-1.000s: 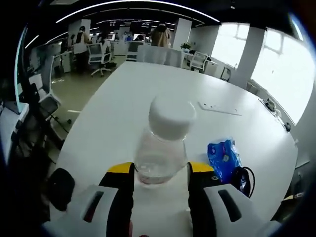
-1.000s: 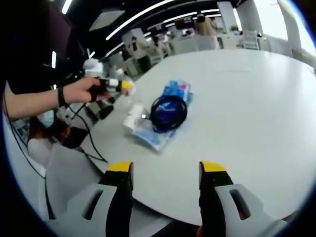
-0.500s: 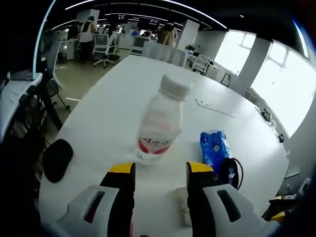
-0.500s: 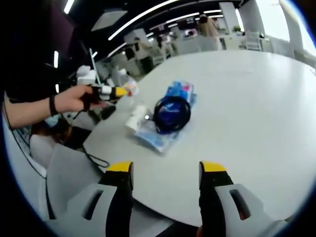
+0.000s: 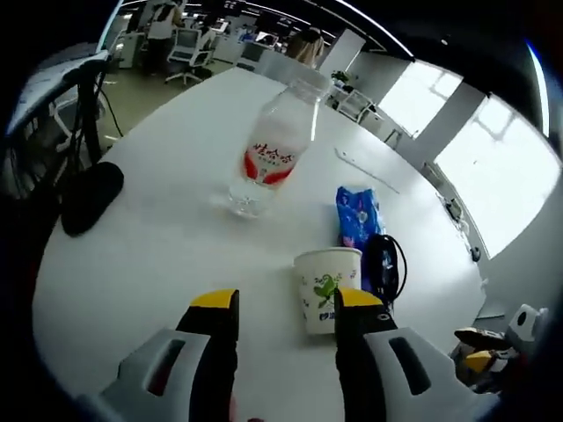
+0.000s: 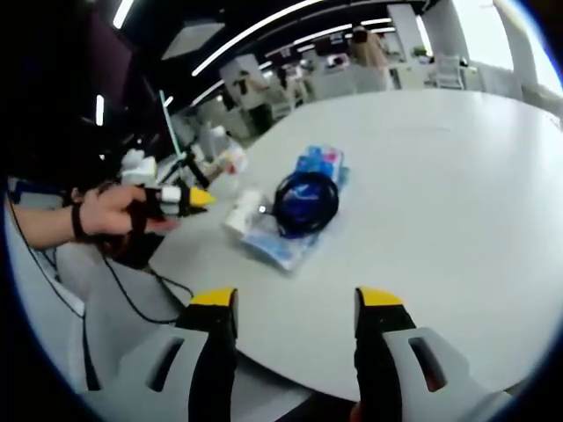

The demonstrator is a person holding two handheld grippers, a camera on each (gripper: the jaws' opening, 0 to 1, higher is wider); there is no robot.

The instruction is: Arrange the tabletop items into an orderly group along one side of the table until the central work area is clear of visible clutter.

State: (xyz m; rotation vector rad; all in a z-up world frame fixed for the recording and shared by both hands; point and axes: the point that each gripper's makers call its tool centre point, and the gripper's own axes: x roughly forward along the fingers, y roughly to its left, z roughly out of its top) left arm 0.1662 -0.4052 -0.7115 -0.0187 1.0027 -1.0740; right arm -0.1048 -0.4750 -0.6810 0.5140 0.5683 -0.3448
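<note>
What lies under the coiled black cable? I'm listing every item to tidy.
The coiled black cable rests on blue plastic packets, with a paper cup lying beside them. Anything beneath the coil's middle is covered.

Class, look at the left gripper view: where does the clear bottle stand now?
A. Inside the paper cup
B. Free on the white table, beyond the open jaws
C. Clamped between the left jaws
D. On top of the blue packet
B: the bottle stands on the table, apart from the jaws.

Both grippers' fingers (image 5: 215, 309) apart, empty
</note>
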